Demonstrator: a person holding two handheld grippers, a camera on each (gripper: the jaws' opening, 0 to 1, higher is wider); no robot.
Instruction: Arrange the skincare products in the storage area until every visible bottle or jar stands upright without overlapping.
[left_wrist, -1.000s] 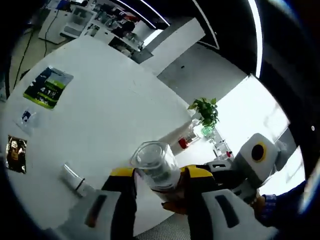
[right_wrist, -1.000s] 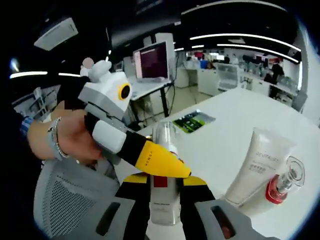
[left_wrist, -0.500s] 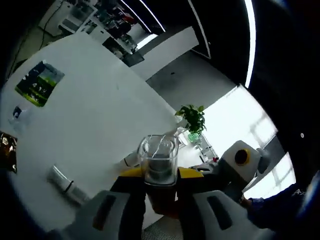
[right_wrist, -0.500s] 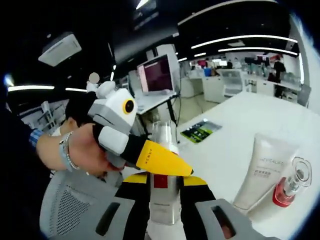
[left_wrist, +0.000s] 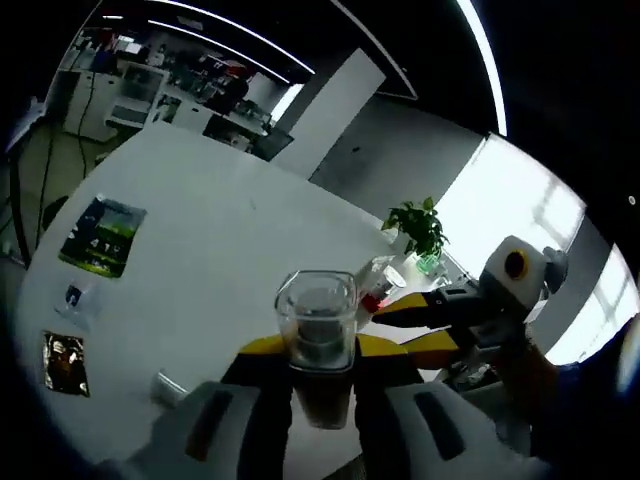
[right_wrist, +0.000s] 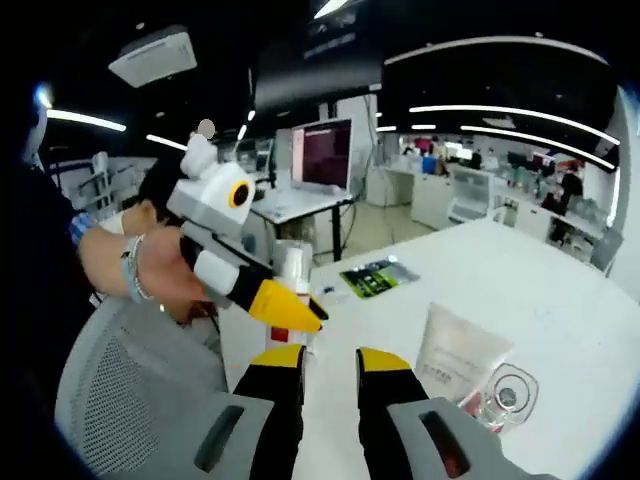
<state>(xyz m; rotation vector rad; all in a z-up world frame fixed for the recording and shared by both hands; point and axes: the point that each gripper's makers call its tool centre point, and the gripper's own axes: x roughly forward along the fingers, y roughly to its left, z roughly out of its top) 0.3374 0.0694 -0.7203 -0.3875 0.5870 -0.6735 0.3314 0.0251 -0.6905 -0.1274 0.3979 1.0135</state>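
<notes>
My left gripper (left_wrist: 318, 352) is shut on a slim bottle (left_wrist: 316, 312) with a clear square cap, held up above the white table (left_wrist: 200, 230). In the right gripper view the same bottle (right_wrist: 290, 266) stands upright in the left gripper (right_wrist: 300, 310), which a person's hand holds. My right gripper (right_wrist: 330, 368) is open with nothing between its jaws, a short way back from the bottle. It enters the left gripper view as the right gripper (left_wrist: 398, 330), beside the bottle. A white tube (right_wrist: 458, 350) and a clear-capped red bottle (right_wrist: 505, 395) are on the table.
A green leaflet (left_wrist: 101, 235), a dark sachet (left_wrist: 65, 362) and a small blue sachet (left_wrist: 75, 297) lie on the table's left part. A potted plant (left_wrist: 420, 225) stands at the far edge. A grey mesh chair (right_wrist: 110, 400) stands by the table. Desks with a monitor (right_wrist: 325, 155) are behind.
My right gripper has let go of the bottle and drawn back from it. The left gripper still holds the bottle. Both cameras have shifted.
</notes>
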